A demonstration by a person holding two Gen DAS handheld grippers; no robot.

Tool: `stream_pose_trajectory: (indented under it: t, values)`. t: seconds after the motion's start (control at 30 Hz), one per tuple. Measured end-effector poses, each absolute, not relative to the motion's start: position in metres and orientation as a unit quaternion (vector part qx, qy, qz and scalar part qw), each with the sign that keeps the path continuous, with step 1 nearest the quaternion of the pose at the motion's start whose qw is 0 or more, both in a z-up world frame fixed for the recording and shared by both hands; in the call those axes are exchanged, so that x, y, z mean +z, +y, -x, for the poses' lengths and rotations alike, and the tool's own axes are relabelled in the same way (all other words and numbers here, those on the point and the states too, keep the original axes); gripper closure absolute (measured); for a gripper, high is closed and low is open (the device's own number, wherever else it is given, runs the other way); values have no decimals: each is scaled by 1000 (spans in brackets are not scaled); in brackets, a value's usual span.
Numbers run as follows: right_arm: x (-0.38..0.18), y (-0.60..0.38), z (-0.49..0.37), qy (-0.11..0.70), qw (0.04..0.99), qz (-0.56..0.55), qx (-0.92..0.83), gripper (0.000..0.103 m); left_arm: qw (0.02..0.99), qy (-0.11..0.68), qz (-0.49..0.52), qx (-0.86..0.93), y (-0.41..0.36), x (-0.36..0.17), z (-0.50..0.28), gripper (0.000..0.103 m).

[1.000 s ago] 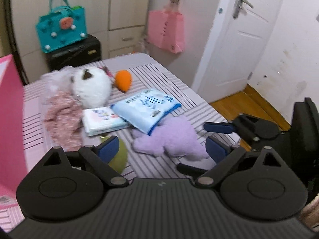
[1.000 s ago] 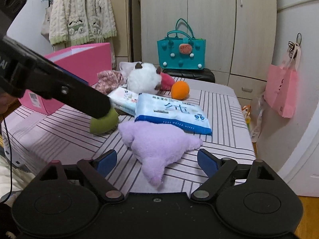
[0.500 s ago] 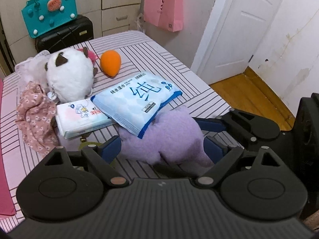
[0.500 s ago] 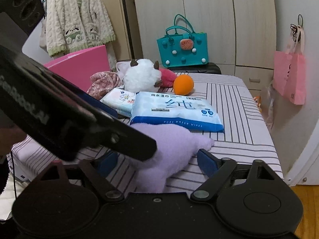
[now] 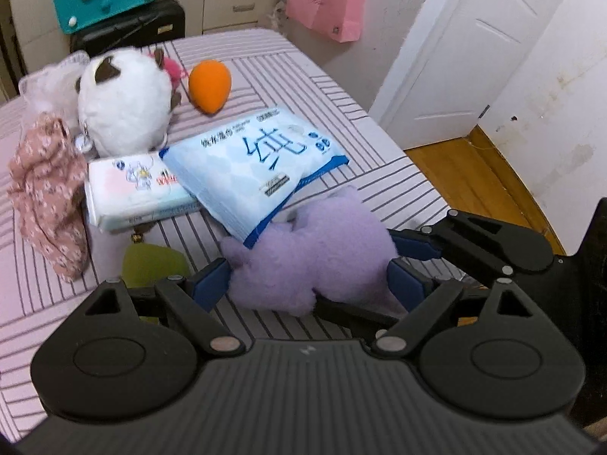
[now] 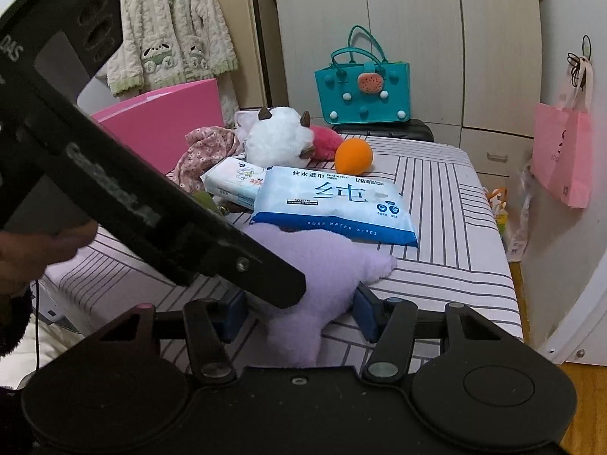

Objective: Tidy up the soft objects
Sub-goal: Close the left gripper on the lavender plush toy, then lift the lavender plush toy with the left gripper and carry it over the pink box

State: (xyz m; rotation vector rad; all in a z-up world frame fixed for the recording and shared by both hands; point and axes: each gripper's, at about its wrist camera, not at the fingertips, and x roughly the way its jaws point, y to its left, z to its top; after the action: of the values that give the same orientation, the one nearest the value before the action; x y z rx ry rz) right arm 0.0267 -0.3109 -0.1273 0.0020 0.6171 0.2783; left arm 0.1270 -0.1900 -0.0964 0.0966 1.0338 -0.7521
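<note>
The purple plush (image 6: pixel 318 265) is seen at twelve o'clock, between the closing jaws of the right gripper (image 6: pixel 299 314), its tail-like end pointing toward six. It is also straddled by the closing left gripper (image 5: pixel 307 284). Pad contact cannot be made out. Its far edge is hidden beneath the wipes pack (image 5: pixel 254 167).
</note>
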Motion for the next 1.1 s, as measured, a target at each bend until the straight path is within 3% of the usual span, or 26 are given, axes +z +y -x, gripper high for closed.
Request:
stream_pose_trajectory:
  t: [0.3, 1.1]
  values:
    - [-129, -310, -28, 302, 945, -12, 127, 42, 804, 486, -24, -341, -188, -98, -122, 27]
    - [-81, -272, -2, 385, 909, -27, 155, 42, 772, 528, -26, -353, -140, -57, -86, 28]
